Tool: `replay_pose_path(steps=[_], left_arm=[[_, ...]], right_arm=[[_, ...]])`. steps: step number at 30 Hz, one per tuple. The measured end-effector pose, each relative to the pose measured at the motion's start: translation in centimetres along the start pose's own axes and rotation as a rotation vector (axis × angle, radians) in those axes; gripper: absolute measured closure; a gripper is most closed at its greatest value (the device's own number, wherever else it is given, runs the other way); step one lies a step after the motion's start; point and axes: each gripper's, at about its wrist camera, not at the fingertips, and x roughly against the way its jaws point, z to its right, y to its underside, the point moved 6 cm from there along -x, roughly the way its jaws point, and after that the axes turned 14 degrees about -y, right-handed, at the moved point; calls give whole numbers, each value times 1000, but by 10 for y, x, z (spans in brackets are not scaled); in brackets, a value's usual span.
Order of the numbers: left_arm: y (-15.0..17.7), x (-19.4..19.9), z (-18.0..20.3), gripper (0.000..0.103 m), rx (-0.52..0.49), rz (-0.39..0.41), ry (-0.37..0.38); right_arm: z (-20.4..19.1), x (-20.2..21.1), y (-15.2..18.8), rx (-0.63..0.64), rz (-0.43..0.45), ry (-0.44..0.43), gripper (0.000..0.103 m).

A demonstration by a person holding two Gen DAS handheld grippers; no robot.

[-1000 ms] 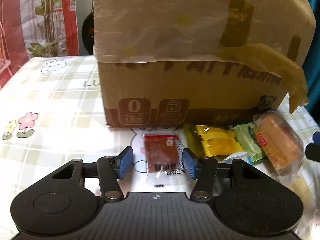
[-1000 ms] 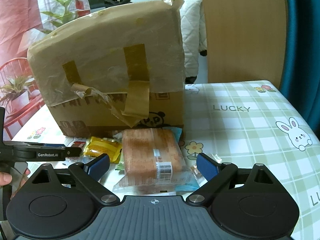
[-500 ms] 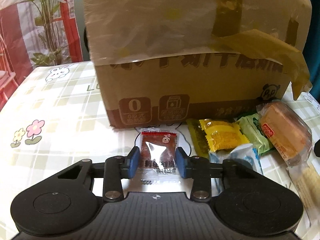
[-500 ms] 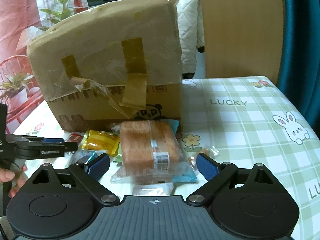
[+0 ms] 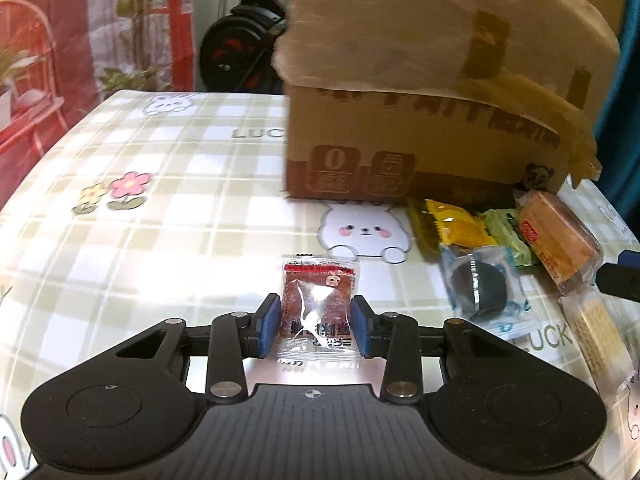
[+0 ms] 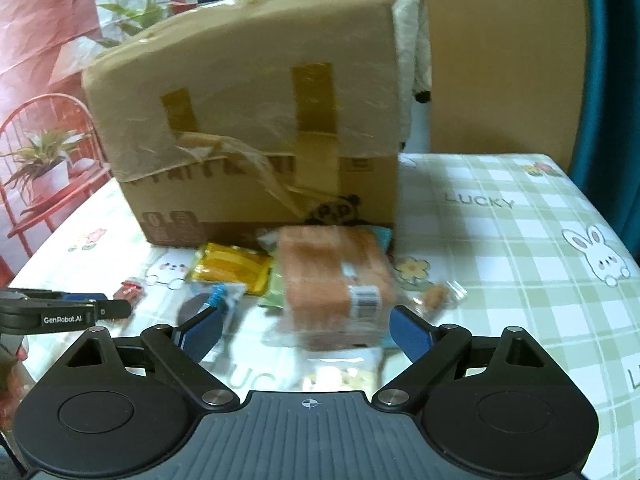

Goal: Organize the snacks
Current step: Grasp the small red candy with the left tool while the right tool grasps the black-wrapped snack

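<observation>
Two hand-held grippers here, and they're in very different states. Left hand-held gripper point(image 5: 316, 330) has its blue pads clamped on both side edges of a small red snack sachet point(image 5: 318, 312), a clear wrapper with a reddish-brown slab inside and a red strip on top. The sachet stands upright between the pads, out over the checked bench point(image 5: 160, 248); I can't tell if its bottom edge touches the cloth.

Right hand-held gripper point(image 6: 306, 332) is spread wide, nothing held. Right between its fingers sits a wrapped bread loaf point(image 6: 334, 284), barcode label facing the camera, a bit blurred. The pads look clear of it on both sides.

Just ahead and to the right of the left hand-held gripper lies a dark round cookie pack point(image 5: 480, 288) in clear-blue wrapping. Past that, a yellow snack pack point(image 5: 452, 228) and a green snack pack point(image 5: 510, 232) lie side by side, touching, with the bread loaf beside the green one. A small clear-wrapped biscuit point(image 6: 436, 296) sits just right of the loaf from the right camera.

Farthest back is a taped-up cardboard box point(image 5: 432, 120), with the snack pile right up against its front face.
</observation>
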Motion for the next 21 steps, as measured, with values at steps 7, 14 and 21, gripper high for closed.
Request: replay_pose_path(steps=[7, 14, 21], left_arm=[[-3, 17, -23, 63, 41, 53, -12], [-14, 25, -39, 63, 79, 74, -20], [-13, 25, -49, 63, 109, 77, -17]], right_arm=[[-33, -20, -15, 42, -23, -61, 23], [-64, -65, -16, 34, -103, -122, 26], [-61, -99, -9, -15, -165, -33, 27]])
